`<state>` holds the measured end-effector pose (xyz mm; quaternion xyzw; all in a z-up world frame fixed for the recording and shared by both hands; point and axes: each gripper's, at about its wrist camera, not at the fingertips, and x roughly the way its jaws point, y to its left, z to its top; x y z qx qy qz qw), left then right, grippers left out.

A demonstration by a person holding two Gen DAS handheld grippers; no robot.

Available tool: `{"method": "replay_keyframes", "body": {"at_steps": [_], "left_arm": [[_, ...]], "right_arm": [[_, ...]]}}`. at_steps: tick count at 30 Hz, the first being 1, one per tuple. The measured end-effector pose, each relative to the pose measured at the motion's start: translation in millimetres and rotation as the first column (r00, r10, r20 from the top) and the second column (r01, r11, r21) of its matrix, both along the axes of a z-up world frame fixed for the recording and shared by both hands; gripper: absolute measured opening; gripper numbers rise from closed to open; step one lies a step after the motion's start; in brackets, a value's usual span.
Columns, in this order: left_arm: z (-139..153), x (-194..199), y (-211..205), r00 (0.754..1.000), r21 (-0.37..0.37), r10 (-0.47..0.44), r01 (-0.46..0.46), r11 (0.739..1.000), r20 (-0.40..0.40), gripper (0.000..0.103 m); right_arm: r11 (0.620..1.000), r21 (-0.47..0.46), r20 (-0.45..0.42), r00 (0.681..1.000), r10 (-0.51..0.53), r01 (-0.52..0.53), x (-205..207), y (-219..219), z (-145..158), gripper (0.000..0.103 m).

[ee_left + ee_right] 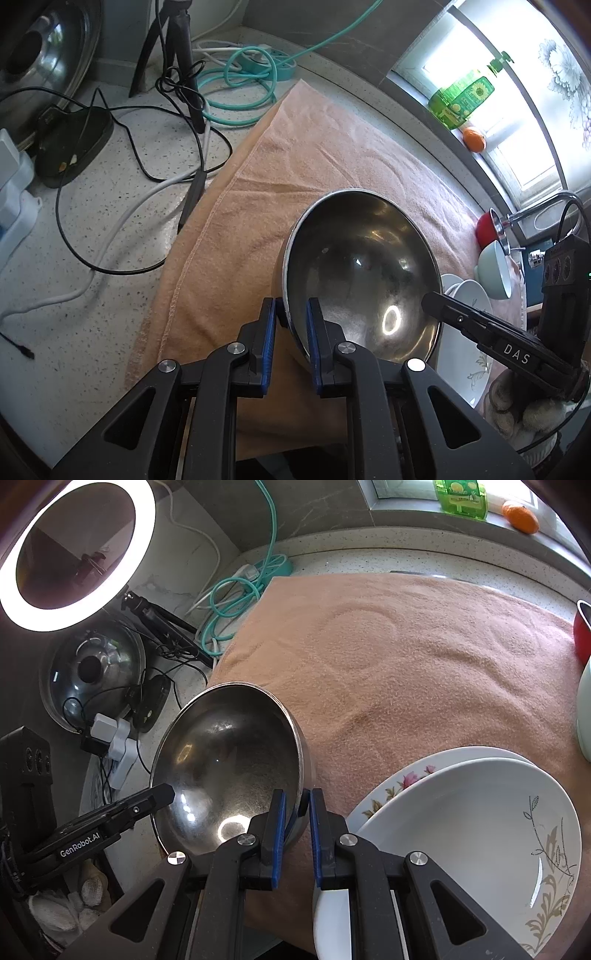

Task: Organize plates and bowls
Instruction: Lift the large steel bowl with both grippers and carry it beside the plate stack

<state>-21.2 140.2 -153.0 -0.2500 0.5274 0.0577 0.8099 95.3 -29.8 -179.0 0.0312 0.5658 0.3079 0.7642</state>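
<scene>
Both hand-held grippers grip one steel bowl (362, 273) by its rim, from opposite sides. Left hand-held gripper (291, 314): jaws nearly closed, blue pads clamped on the bowl's left rim. Right hand-held gripper (297, 805): jaws nearly closed, pads clamped on the bowl's right rim. Bowl: tilted, inside facing the cameras, at the near left part of the towel (424, 657) that covers the counter (110, 221). Whether the bowl touches the towel cannot be told. Two stacked plates (461, 830) lie on the towel just right of the bowl. A pale green bowl (495, 269) and a red cup (485, 229) stand farther right. Cables (236, 81) and a pot lid (92, 679) lie on the bare counter to the left.
</scene>
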Motion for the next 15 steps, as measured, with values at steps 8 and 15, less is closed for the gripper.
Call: {"method": "replay_keyframes", "body": {"at_steps": [8,15], "left_arm": [[-1.3,0.2,0.9,1.0,-0.007,0.01,-0.01,1.0,0.0,0.014],[-1.1,0.5,1.7,1.0,-0.016,0.016,-0.016,1.0,-0.002,0.014]], "right_arm": [[1.0,0.001,0.002,1.0,0.002,-0.002,0.2,1.1,0.1,0.012],[1.0,0.02,-0.015,1.0,-0.003,0.003,0.9,-1.5,-0.3,0.013]]}}
